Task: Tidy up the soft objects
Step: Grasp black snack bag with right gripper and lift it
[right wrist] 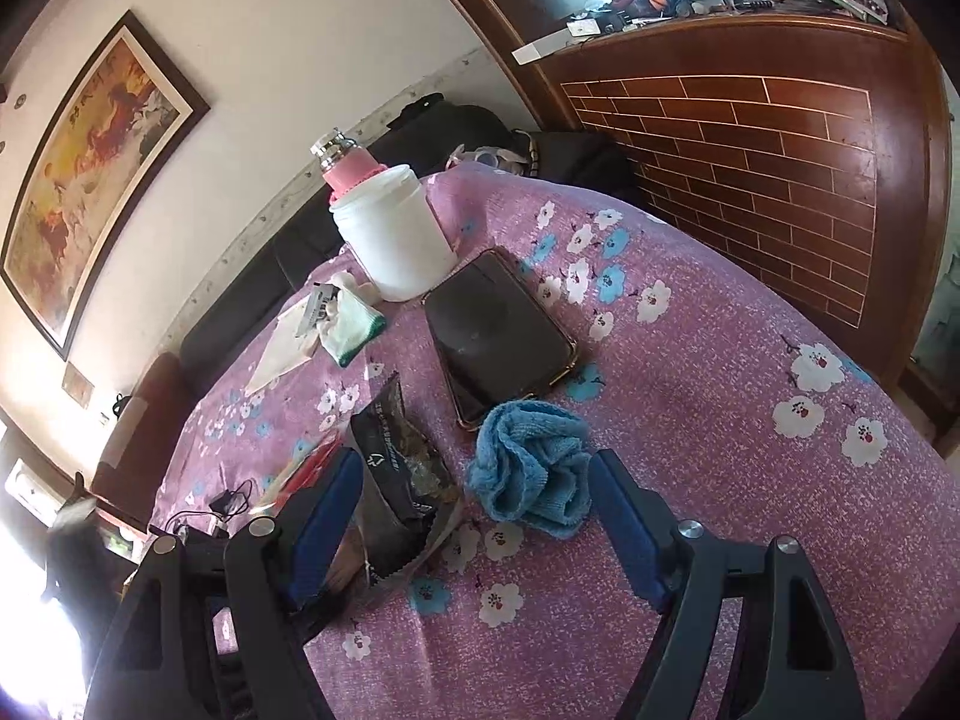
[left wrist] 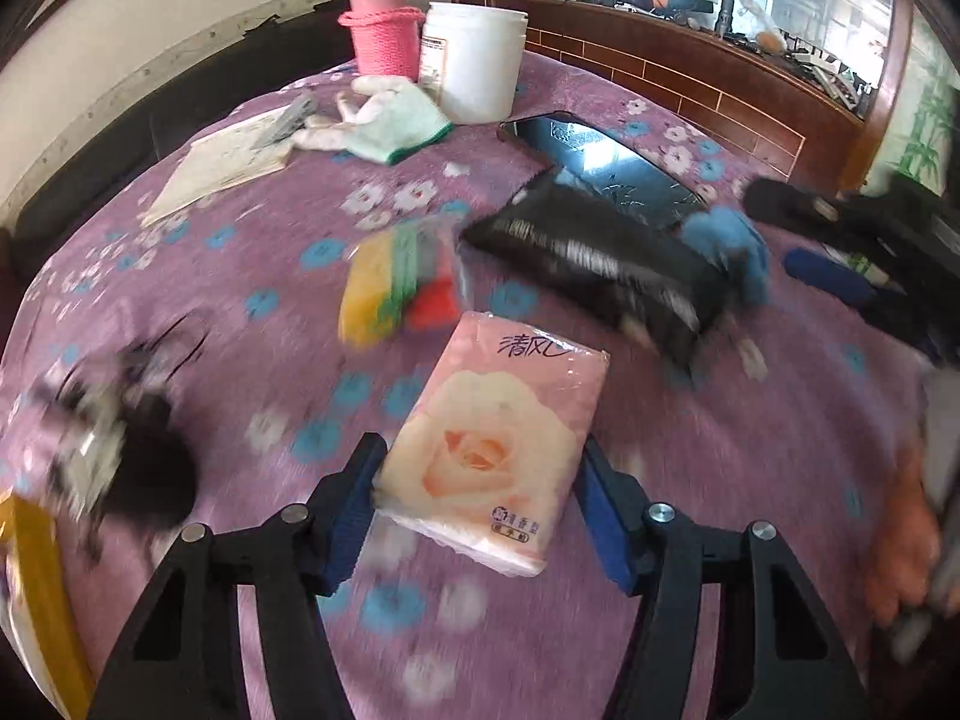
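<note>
Tissue pack: nearest the left wrist camera we saw a pink tissue pack (left wrist: 489,438) printed with a rose, lying flat on the purple floral cloth (left wrist: 240,276) between our left gripper's (left wrist: 480,504) blue pads.
Left gripper: its pads sat at the pack's two long edges – whether they pressed it or only flanked it, we could not tell.
Blue cloth: in the right wrist view a crumpled blue cloth (right wrist: 531,468) lay on the tablecloth between the fingers of our right gripper (right wrist: 474,516), nearer the right finger.
Right gripper: its jaws stood wide, with no pad touching the cloth.
Black packet: a shiny black packet (right wrist: 399,474) rested just beside the blue cloth, against the left finger.
Sponges: a yellow and red bagged bundle (left wrist: 396,288) sat just beyond the tissue pack – blurred.
Phone: a dark phone (right wrist: 498,330) lay behind the blue cloth, its near corner touching it.
Back of table: a white jar (left wrist: 474,60), a pink bottle (left wrist: 381,30), a pale glove (left wrist: 390,120) and a booklet (left wrist: 222,168) stood well apart from the pack.
</note>
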The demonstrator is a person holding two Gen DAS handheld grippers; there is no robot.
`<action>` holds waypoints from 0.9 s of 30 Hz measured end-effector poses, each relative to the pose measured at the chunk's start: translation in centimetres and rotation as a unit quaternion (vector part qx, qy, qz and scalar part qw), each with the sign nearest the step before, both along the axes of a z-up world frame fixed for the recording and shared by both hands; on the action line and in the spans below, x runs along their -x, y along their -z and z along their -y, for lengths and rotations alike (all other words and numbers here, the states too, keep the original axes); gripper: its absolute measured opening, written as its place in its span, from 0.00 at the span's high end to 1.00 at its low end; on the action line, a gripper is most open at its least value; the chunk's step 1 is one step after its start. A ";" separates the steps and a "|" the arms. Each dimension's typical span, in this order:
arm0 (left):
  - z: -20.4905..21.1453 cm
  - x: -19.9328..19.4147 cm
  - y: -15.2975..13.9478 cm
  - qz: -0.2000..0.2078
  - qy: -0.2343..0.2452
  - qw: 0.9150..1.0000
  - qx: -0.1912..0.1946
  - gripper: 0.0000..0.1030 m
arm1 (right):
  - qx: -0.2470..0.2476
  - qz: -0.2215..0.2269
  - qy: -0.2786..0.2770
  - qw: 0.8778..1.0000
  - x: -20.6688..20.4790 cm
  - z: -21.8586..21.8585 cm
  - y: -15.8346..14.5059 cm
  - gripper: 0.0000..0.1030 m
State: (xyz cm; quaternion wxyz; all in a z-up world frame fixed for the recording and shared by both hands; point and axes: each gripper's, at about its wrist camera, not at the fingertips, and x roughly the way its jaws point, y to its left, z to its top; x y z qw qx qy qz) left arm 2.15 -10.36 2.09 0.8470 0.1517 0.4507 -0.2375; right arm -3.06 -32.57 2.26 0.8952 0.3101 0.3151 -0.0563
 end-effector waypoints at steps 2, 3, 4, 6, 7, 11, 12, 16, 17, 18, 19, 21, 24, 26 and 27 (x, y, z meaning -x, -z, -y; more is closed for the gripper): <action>-2.3 2.0 -0.5 0.008 -0.014 1.000 -0.001 0.40 | -0.002 -0.004 0.002 1.000 0.0 0.1 0.2 0.21; -3.1 2.7 -0.8 0.008 -0.020 1.000 0.002 0.40 | -0.003 -0.006 0.001 1.000 -0.1 0.1 0.3 0.21; -4.2 3.5 -1.0 0.006 -0.029 1.000 0.008 0.39 | -0.002 -0.008 -0.001 1.000 -0.2 0.0 0.4 0.21; -6.5 5.1 -1.4 0.004 -0.049 0.998 0.024 0.39 | 0.000 -0.014 -0.004 1.000 -0.4 -0.2 0.5 0.21; -7.4 5.7 -1.4 0.005 -0.057 0.998 0.030 0.38 | 0.002 -0.016 -0.007 1.000 -0.5 -0.3 0.6 0.21; -9.5 6.8 -0.5 0.014 -0.080 0.996 0.037 0.34 | 0.017 -0.022 -0.006 1.000 -0.4 -0.9 0.6 0.21; -9.9 6.6 -0.2 0.009 -0.086 0.995 0.044 0.34 | 0.021 -0.024 -0.005 0.999 -0.4 -1.0 0.6 0.21; -11.1 5.6 1.0 -0.014 -0.100 0.991 0.083 0.27 | 0.043 -0.034 0.000 0.998 -0.4 -1.6 0.7 0.21; -11.6 5.6 0.8 -0.015 -0.105 0.989 0.102 0.25 | 0.050 -0.039 0.002 0.998 -0.5 -1.7 0.7 0.21; -12.0 5.6 0.8 -0.020 -0.111 0.987 0.114 0.24 | 0.055 -0.042 0.002 0.998 -0.5 -1.8 0.8 0.21; -12.5 5.5 0.9 -0.026 -0.113 0.985 0.128 0.23 | 0.061 -0.045 0.002 0.997 -0.6 -2.0 0.8 0.21; -13.1 5.4 0.8 -0.034 -0.111 0.981 0.154 0.20 | 0.070 -0.047 0.002 0.996 -0.6 -2.2 0.8 0.21; -13.4 5.4 0.8 -0.040 -0.110 0.978 0.174 0.18 | 0.082 -0.047 0.001 0.995 -0.6 -2.5 0.7 0.21; -13.5 5.4 0.8 -0.041 -0.109 0.977 0.177 0.16 | 0.088 -0.045 -0.002 0.995 -0.5 -2.7 0.5 0.21; -13.4 5.4 0.8 -0.041 -0.109 0.978 0.175 0.16 | 0.083 -0.039 -0.004 0.996 -0.3 -2.7 0.2 0.21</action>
